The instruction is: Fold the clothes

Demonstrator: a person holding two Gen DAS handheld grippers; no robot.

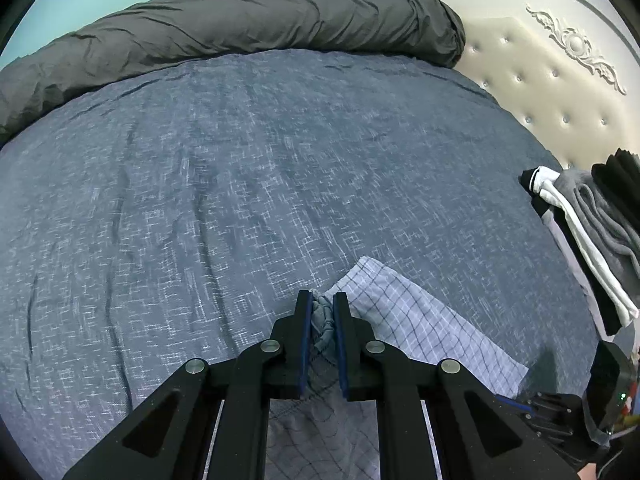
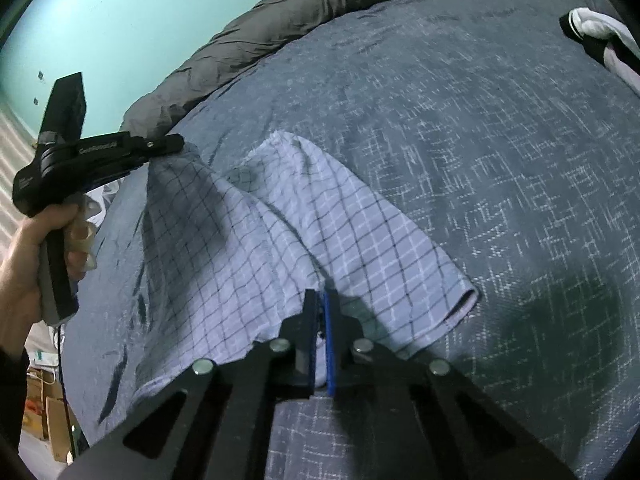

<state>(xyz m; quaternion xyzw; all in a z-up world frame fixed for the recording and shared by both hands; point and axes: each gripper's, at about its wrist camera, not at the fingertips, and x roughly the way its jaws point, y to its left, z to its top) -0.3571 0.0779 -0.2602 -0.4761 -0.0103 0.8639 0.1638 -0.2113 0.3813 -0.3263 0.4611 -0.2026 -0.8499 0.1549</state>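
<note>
Both tools (image 1: 322, 300) (image 2: 320, 298) clamp the checked shorts (image 2: 280, 216).

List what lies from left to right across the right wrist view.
Hand holding the left hand-held gripper → checked garment → right hand-held gripper shut on its hem → bare blue bedspread → black and white clothes at the far right edge.

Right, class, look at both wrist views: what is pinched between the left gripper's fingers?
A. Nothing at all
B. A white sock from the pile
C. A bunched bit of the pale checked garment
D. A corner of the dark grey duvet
C: in the left wrist view the left gripper has gathered fabric of the checked garment squeezed between its blue pads, with the rest spread on the blue bedspread.
</note>
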